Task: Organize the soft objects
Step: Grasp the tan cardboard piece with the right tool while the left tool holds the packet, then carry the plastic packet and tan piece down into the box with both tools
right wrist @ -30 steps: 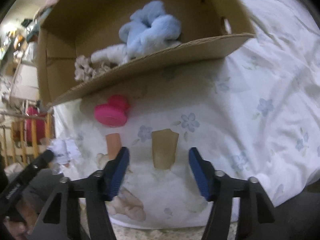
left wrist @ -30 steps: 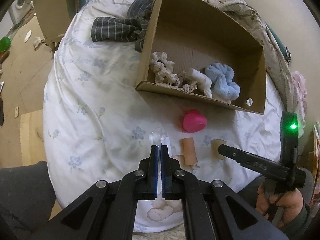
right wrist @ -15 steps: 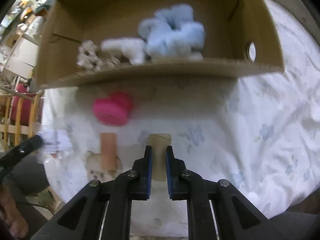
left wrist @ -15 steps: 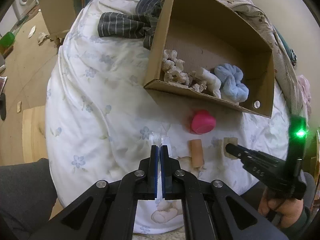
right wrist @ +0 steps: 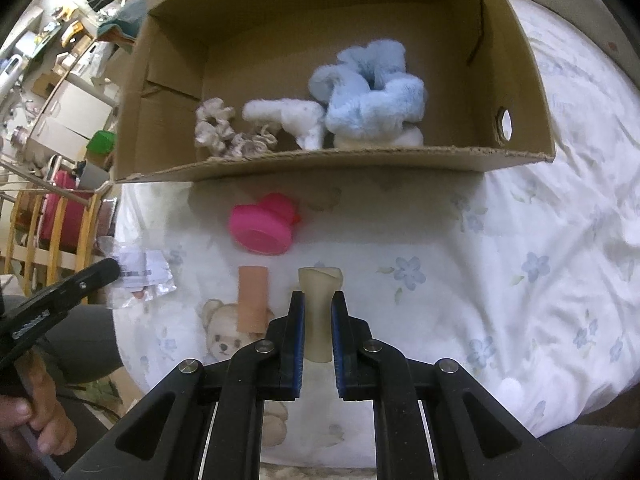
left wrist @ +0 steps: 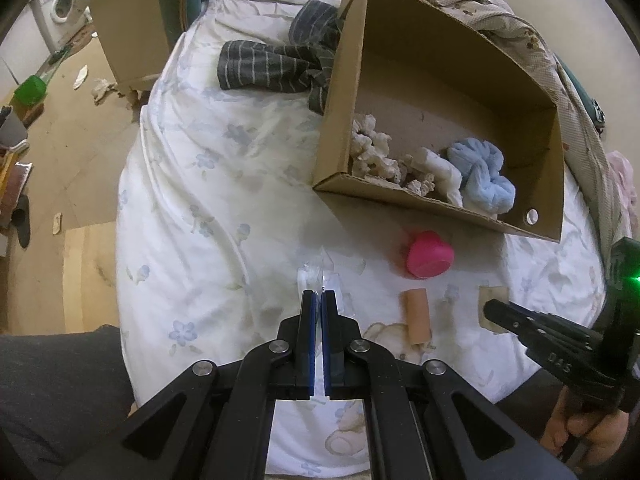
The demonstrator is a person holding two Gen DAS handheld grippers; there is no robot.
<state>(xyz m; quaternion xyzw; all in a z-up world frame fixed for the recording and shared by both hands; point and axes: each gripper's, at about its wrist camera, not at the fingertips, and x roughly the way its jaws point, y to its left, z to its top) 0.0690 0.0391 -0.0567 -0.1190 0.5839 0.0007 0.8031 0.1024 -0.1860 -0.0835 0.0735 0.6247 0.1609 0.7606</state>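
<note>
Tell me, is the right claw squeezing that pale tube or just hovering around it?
Squeezing. The right claw has both blue pads against the pale tube, whose middle is pinched narrower than its far end.

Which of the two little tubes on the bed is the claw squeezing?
The pale cream tube, pinched in the right claw. The orange-tan tube lies free beside it.

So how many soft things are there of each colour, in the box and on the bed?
Fluffy light blue scrunchie: 1
Fluffy white scrunchie: 1
Beige crinkly scrunchie: 1
Pink squishy cup: 1
Peach foam roll: 1
Cream foam roll: 1
Total: 6
</note>
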